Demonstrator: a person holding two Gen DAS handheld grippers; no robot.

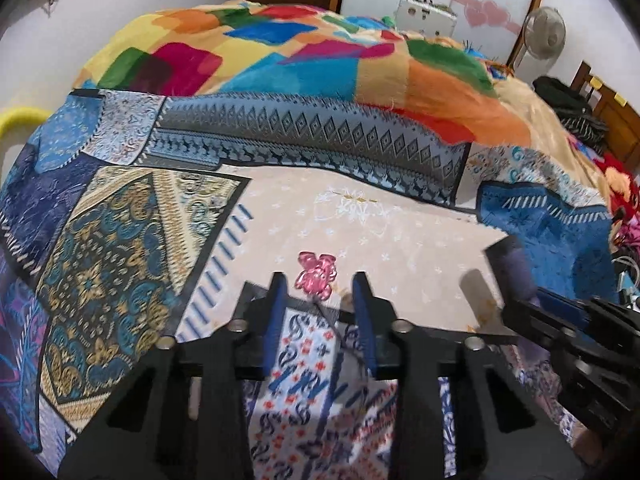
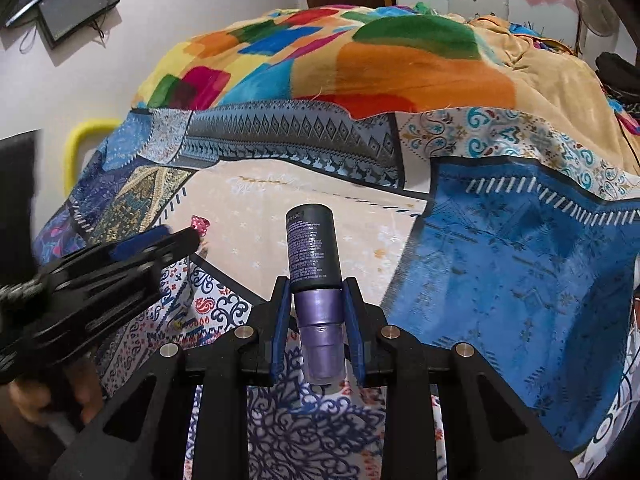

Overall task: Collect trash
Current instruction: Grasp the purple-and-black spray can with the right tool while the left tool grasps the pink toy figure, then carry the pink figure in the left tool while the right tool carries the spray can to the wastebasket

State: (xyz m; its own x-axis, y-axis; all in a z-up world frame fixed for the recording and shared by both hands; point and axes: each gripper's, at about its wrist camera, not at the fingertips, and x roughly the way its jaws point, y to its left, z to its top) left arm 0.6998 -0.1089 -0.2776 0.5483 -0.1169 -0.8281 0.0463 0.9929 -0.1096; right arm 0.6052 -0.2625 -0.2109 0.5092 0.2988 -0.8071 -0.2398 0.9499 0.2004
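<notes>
Both tools: right (image 2: 318, 286) clamps bottle (image 2: 314, 248), left (image 1: 320, 284) flanks wrapper (image 1: 316, 276).

Bottle (image 2: 311, 248) – grey, purple cap; wrapper (image 1: 316, 276) – pink; blanket (image 1: 280, 52) – multicoloured patches.

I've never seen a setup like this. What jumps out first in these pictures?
Probably the dark spray can with a purple cap, clamped between the fingers of the right tool and held above the patterned bedspread. Next, a small crumpled pink wrapper lies on the beige patch of that bedspread, just ahead of the left tool. Behind both, a bright multicoloured blanket is heaped across the bed.
</notes>
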